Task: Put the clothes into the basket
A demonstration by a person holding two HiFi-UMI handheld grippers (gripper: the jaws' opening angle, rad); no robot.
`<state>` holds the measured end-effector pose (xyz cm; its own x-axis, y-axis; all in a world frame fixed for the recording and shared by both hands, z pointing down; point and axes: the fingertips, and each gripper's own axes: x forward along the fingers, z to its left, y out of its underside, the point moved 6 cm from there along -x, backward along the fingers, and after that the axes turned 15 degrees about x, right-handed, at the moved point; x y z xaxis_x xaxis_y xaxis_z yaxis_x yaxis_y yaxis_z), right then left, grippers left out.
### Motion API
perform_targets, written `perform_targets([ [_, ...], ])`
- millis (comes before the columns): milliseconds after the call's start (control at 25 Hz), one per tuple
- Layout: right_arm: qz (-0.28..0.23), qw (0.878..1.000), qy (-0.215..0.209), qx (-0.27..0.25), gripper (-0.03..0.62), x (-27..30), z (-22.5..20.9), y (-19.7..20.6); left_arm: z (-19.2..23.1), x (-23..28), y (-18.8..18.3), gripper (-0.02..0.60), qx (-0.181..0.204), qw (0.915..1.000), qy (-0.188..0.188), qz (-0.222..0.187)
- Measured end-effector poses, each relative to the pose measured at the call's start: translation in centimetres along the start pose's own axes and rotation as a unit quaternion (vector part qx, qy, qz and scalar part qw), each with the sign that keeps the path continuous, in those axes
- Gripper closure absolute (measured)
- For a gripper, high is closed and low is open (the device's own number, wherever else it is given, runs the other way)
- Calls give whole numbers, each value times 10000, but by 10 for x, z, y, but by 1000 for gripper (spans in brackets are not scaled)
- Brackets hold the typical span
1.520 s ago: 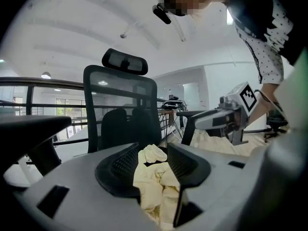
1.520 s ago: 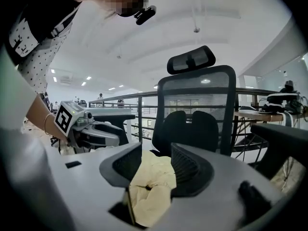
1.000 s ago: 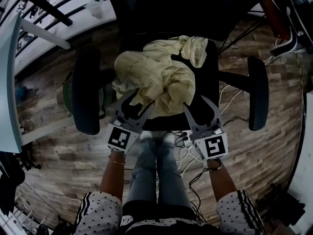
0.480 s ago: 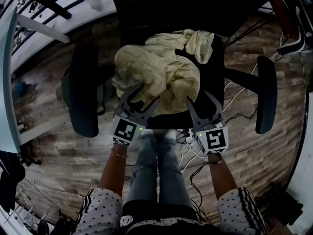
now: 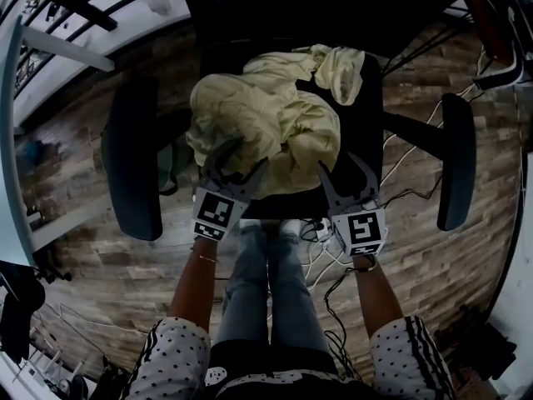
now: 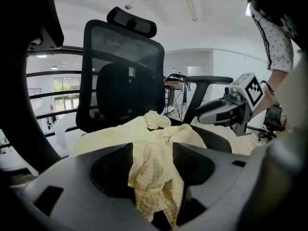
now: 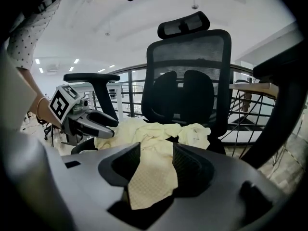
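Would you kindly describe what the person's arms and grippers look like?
The left gripper and right gripper are dark grey, each with two tapering jaws and a white cube bearing black square markers. The short sleeves are white with dark dots and striped cuffs. A thin bracelet circles the left wrist.

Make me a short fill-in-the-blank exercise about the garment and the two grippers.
The pale yellow garment lies on a black office ___.
The left gripper has its fingers shut on the ___.
The right gripper is shut on the ___ garment.
Missing words: chair; garment; same.
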<state>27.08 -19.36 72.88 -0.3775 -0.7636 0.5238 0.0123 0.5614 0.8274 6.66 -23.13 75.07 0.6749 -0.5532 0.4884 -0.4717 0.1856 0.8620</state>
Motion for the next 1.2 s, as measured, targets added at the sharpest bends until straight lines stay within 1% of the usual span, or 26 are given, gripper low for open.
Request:
perform_targets([
  [280,197,9996,101,164,399,11,-11,11,4,14,7,334,-168,9998,-5,108],
  [680,431,9984,249,284,399,25,-21,24,9,32,14,336,-165,9991,-61,374],
  [800,509,9980,229,289,399,31,-21,25,10,36,15,336,-168,9988,-41,463],
  [1040,735,9959,182,487,399,38,-24,34,12,41,17,337,-230,9979,41,600],
  [1120,820,9953,183,473,401,41,-24,38,13,42,17,348,-229,9978,48,623],
  [1200,916,9945,190,479,402,44,-24,41,14,43,18,371,-206,9976,28,653],
])
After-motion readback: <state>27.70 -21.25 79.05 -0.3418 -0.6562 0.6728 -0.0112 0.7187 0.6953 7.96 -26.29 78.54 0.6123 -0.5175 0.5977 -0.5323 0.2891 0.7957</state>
